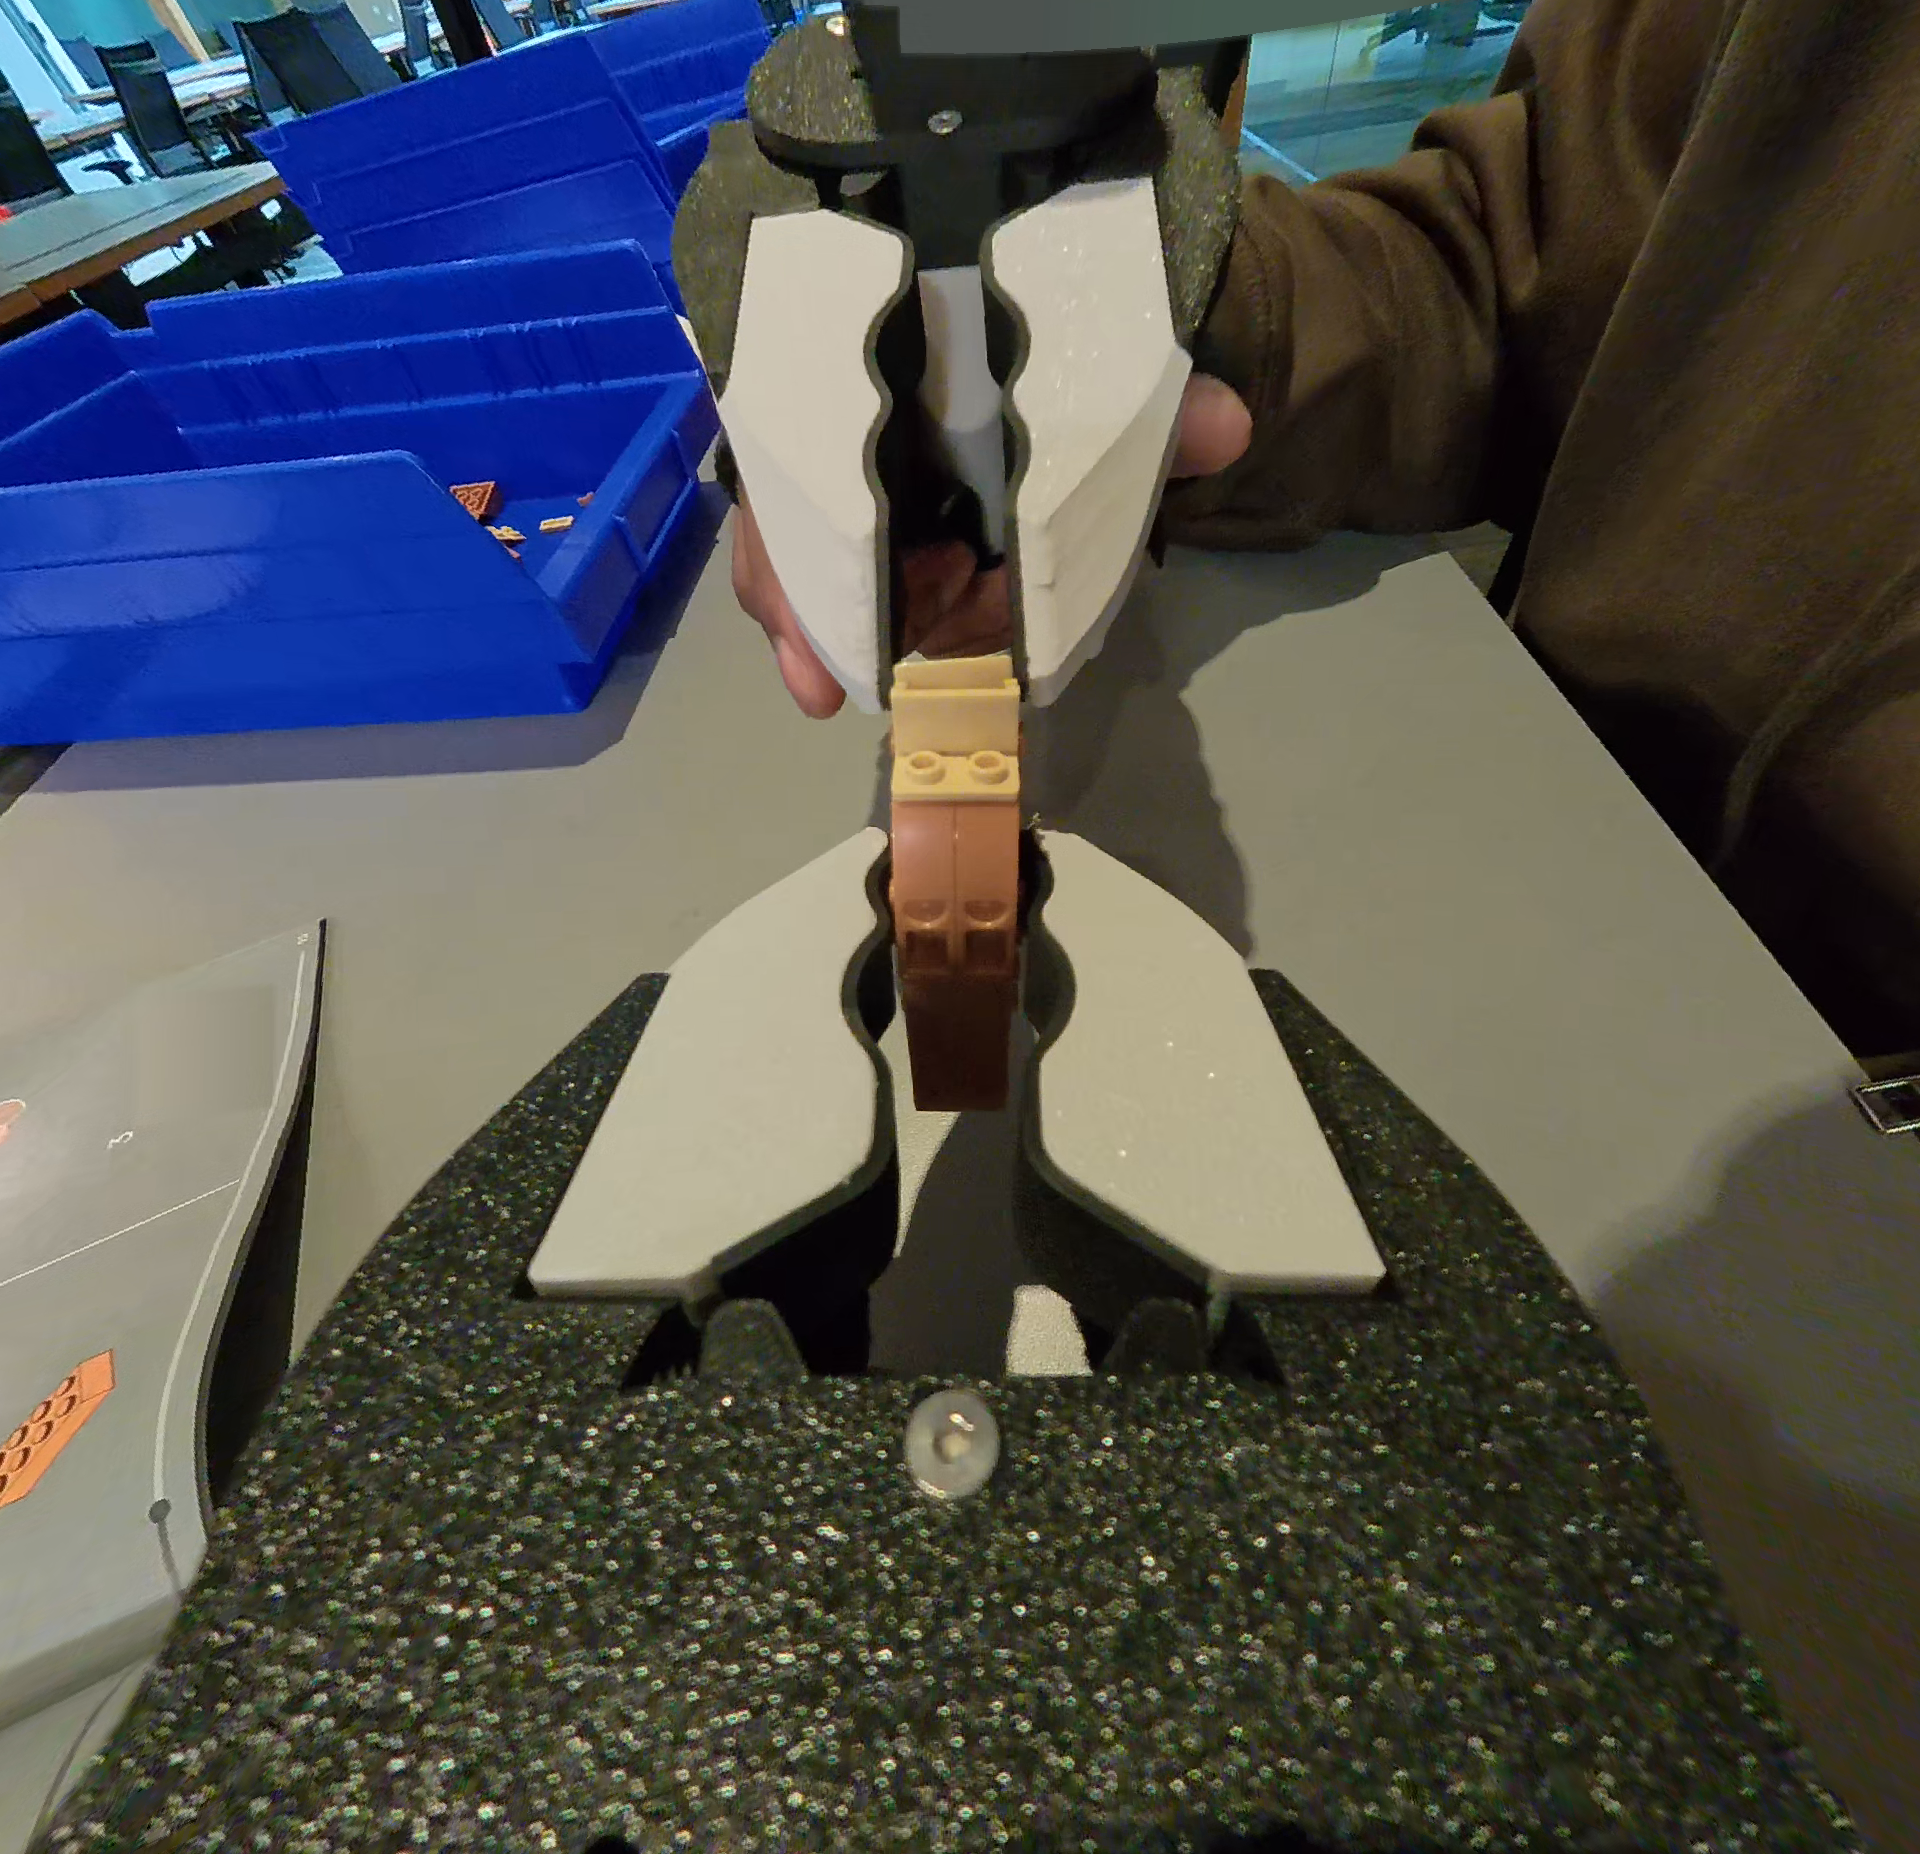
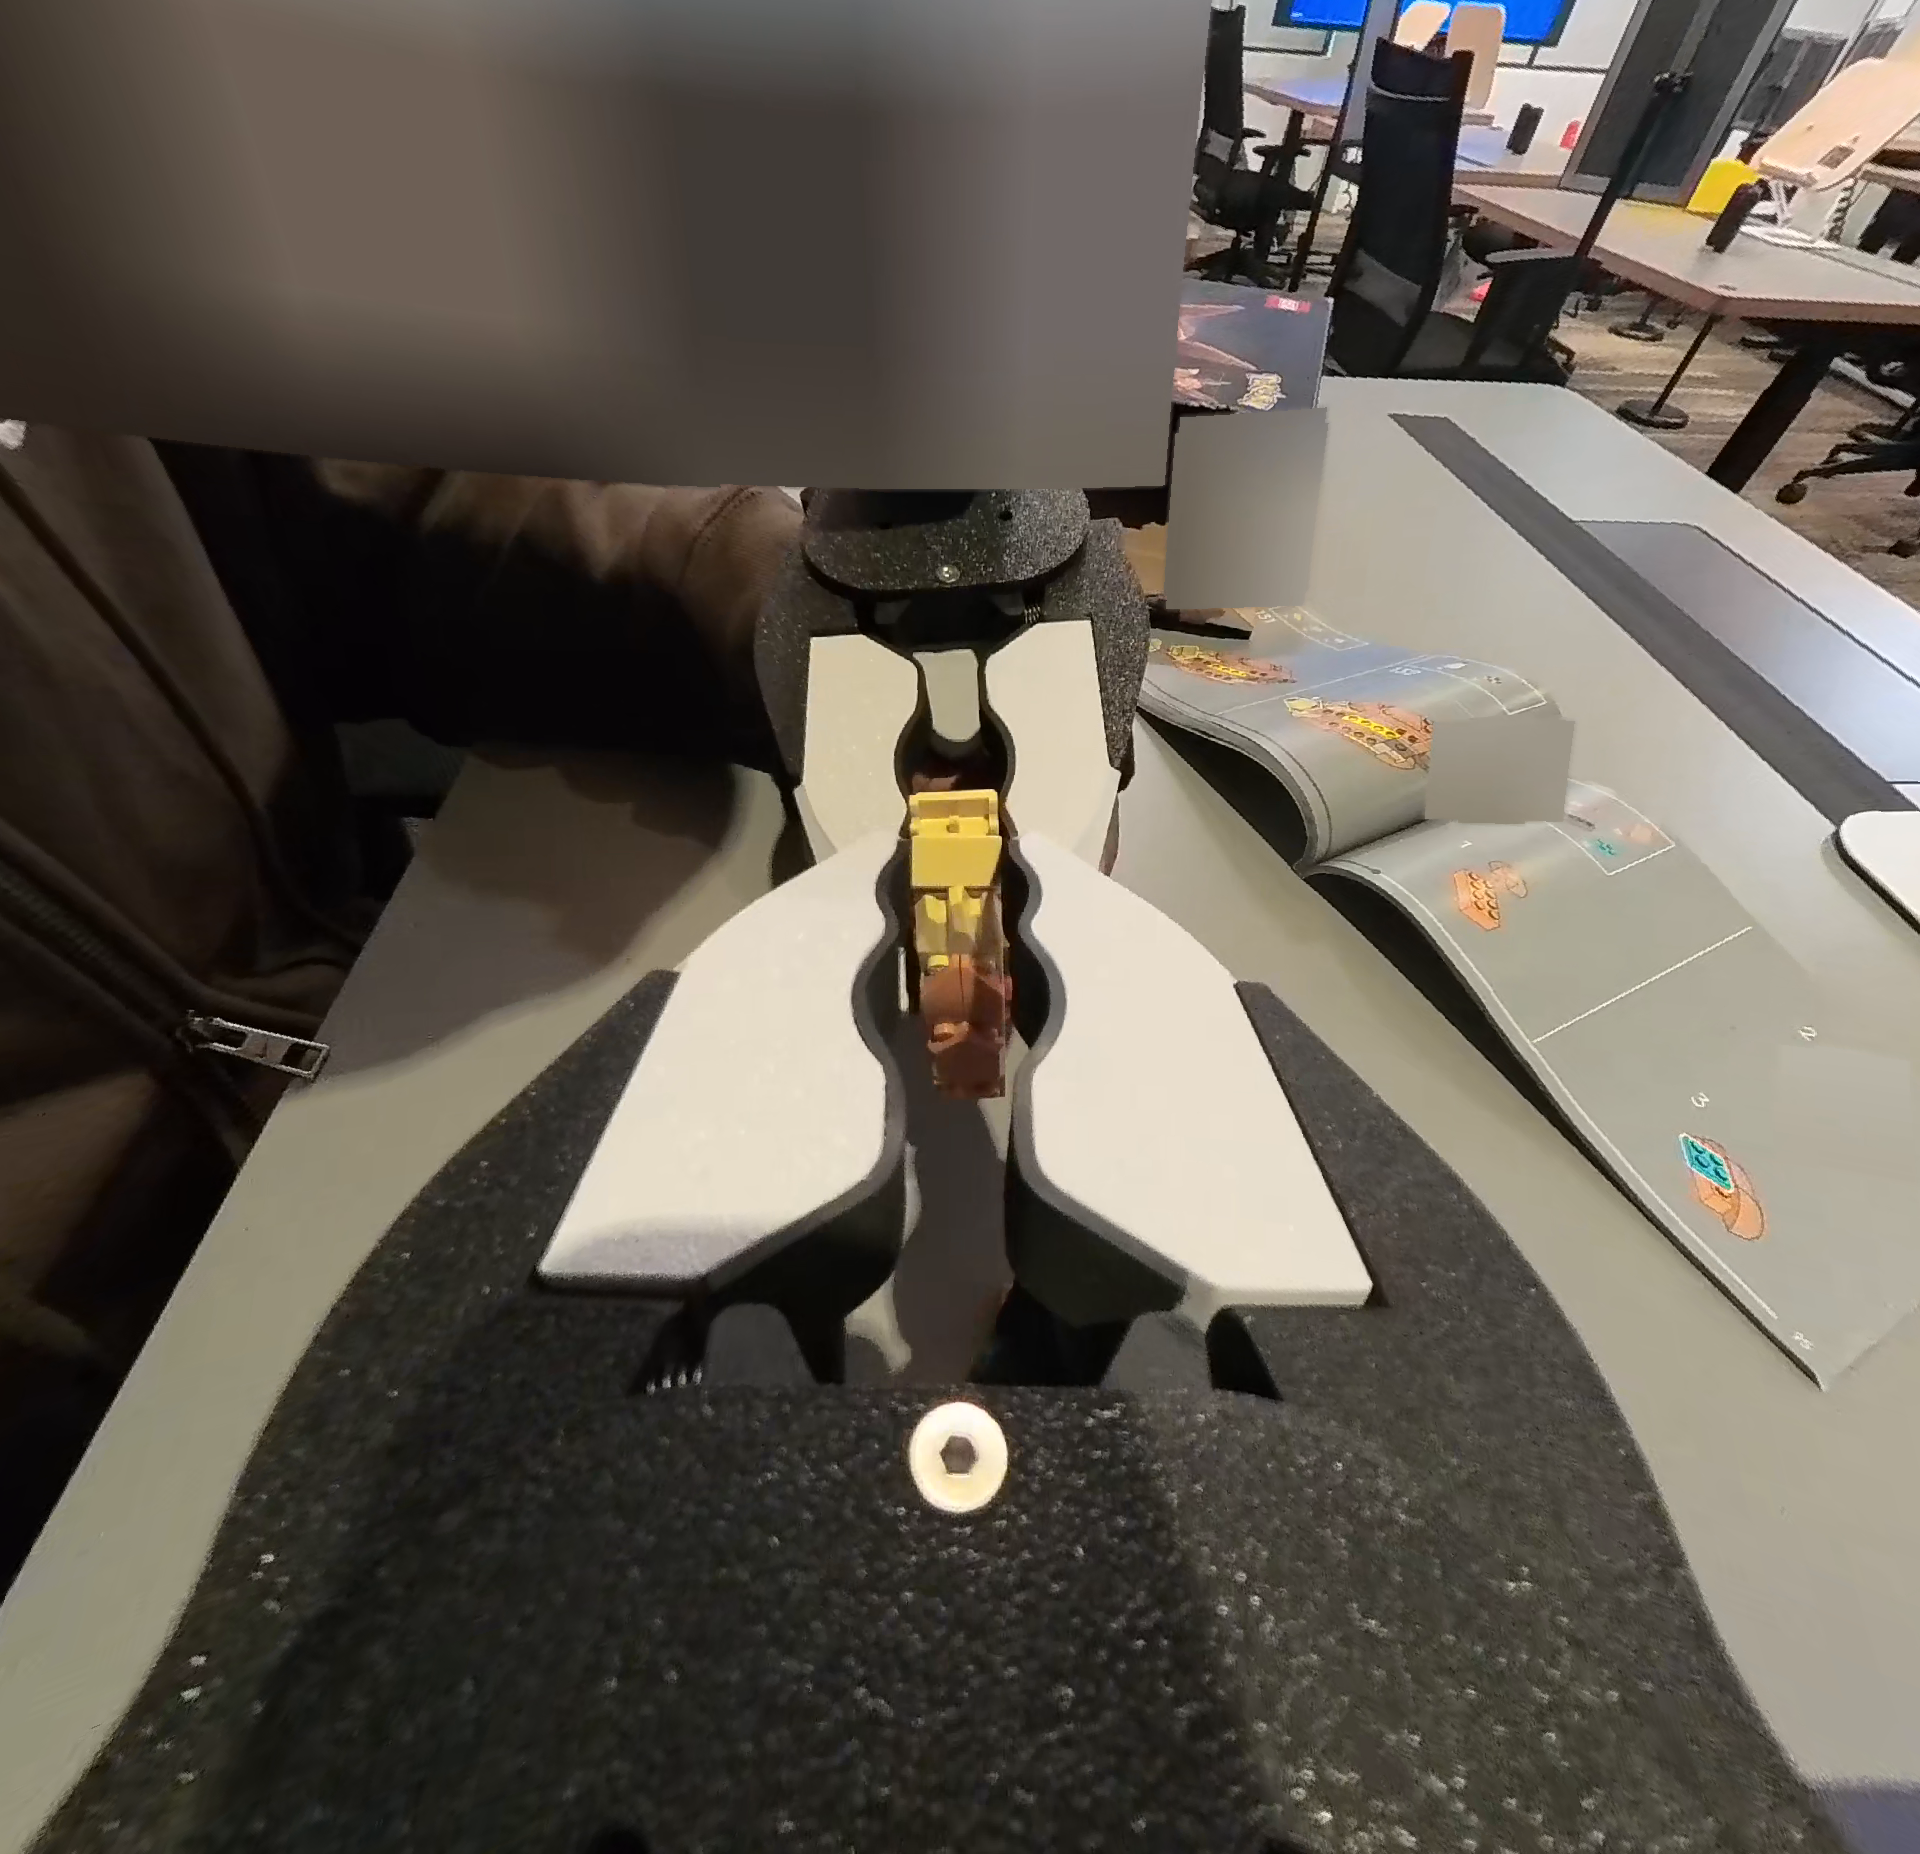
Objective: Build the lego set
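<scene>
A small lego assembly (image 1: 956, 869) is held between both grippers above the grey table (image 1: 1403, 817). It has a tan piece on top, a rounded mid-brown part in the middle and a dark brown brick at the bottom. My left gripper (image 1: 956, 874) is shut on its brown part. My right gripper (image 1: 956, 687) faces it tip to tip and is shut on the tan piece. In the right wrist view the assembly (image 2: 951, 869) sits between my right gripper's tips (image 2: 951, 874), with the left gripper (image 2: 951, 796) just behind it.
Blue bins (image 1: 343, 578) stand at the left; the nearest holds several small orange pieces (image 1: 488, 511). An open instruction booklet (image 2: 1538, 900) lies beside the grippers and also shows in the left wrist view (image 1: 135, 1233). A person's brown sleeve (image 1: 1507, 329) is close. The set's box (image 2: 1247, 350) stands behind. The grippers are tip to tip, or close to it.
</scene>
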A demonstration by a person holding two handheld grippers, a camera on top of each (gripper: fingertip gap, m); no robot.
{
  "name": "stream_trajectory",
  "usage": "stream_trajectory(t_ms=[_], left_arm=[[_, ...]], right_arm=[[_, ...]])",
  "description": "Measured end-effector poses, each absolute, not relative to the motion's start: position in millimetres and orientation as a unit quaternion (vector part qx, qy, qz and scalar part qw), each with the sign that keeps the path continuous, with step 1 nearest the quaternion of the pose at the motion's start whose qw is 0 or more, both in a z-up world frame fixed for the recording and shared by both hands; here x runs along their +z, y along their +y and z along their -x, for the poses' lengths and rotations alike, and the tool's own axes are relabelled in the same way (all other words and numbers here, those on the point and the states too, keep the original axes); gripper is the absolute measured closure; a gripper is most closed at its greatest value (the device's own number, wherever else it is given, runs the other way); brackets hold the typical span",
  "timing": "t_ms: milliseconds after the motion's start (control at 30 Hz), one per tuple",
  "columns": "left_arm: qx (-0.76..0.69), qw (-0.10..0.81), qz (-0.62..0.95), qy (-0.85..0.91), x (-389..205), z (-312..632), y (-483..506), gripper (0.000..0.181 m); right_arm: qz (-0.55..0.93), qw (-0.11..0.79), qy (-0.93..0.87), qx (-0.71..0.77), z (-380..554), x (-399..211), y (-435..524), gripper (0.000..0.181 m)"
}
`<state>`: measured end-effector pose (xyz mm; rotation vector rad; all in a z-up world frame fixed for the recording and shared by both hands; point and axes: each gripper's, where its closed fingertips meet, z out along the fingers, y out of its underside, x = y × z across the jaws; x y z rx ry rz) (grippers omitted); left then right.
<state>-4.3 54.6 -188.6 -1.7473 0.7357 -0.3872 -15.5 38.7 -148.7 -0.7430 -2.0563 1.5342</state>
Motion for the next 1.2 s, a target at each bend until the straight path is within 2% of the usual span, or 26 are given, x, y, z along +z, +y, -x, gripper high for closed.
stream_trajectory(t_ms=[1200], left_arm=[[-0.149,0.571,0.738,0.326,-190.2,0.1,55.2,0.161]], right_arm=[[0.277,0.203,-0.762,0.549,11.3,-155.5,37.5,0.164]])
